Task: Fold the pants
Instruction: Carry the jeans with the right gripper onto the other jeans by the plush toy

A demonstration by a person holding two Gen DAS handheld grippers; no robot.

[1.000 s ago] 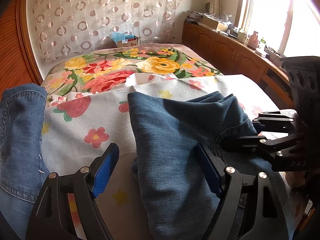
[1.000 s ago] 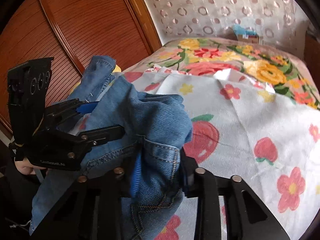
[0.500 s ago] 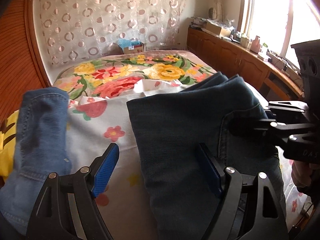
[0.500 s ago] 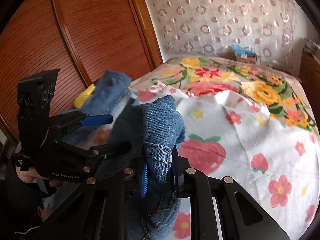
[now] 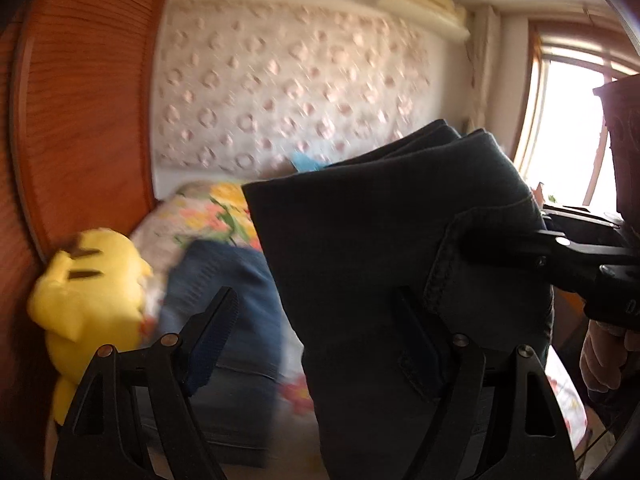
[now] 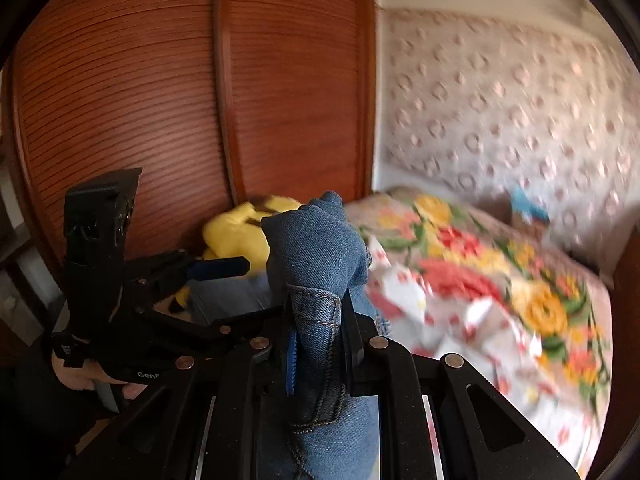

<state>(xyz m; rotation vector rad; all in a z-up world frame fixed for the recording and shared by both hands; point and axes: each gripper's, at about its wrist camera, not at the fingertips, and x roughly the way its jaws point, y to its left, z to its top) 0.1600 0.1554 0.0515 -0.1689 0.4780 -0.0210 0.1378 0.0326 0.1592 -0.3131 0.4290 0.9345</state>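
**A:** Where do your jeans (image 6: pixel 320 280) sit right now?

**B:** You have them lifted clear of the bed (image 6: pixel 500 300), filling the centre and right of the left wrist view and bunched up at the centre of the right wrist view. Your right gripper (image 6: pixel 318 344) is clenched on a thick seam of the denim. Your left gripper (image 5: pixel 320 336) has its fingers spread wide; the cloth drapes over the right-hand finger, but nothing is pinched there.

**A:** So what could go wrong from here?

**B:** You are carrying all the weight on one pinch. My guess is that a quick swing could drag the seam out of the right fingers, since heavy denim pulls hard on a small bite. Both views are blurred, so take the speed as a warning.

**A:** Anything in the way?

**B:** A second pile of denim (image 5: pixel 224 280) and a yellow plush toy (image 5: pixel 88 280) lie at the lower left of the left wrist view, against the wooden wardrobe (image 6: pixel 160 100). If you lay the jeans down there, they may land on that pile and the fold will crumple.
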